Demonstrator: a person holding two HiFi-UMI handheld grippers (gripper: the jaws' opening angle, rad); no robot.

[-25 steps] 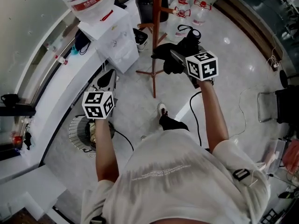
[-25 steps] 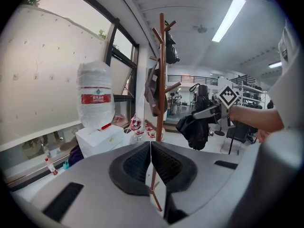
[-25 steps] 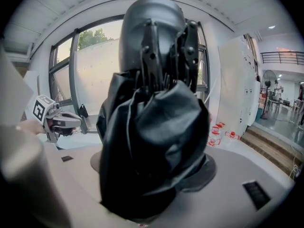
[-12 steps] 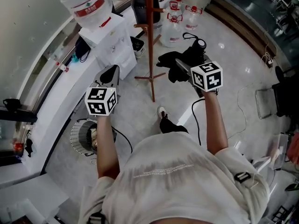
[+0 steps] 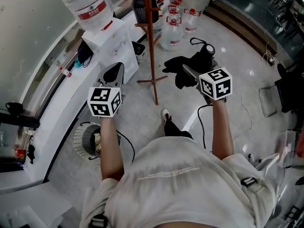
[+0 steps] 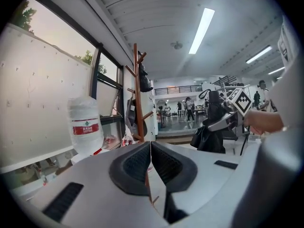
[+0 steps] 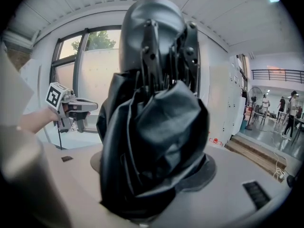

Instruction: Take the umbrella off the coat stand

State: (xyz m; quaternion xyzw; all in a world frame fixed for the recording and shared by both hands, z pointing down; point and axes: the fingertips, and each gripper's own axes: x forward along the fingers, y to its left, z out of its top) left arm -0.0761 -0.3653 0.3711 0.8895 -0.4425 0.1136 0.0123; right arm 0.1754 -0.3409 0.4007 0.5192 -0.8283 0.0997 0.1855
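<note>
A folded black umbrella [image 5: 189, 66] is off the red-brown coat stand [image 5: 151, 37] and hangs in the air to its right. My right gripper [image 5: 191, 71] is shut on it, jaws wide around the bunched fabric. In the right gripper view the umbrella [image 7: 152, 122] fills the middle and hides the pads. My left gripper [image 5: 113, 75] is left of the stand, jaws shut with nothing between them [image 6: 150, 161]. The left gripper view shows the coat stand [image 6: 137, 94] ahead and the umbrella [image 6: 212, 132] at the right.
A water dispenser with a big bottle [image 5: 89, 6] stands by the white counter [image 5: 52, 103] at left. Water bottles [image 5: 172, 31] sit behind the stand, where a dark bag [image 5: 141, 6] hangs. A floor fan [image 5: 85, 139], cables [image 5: 202, 122] and a chair [image 5: 285, 94] are around.
The right gripper carried the umbrella to the right, away from the stand's pole. Both grippers rose a little; the left stays shut and empty.
</note>
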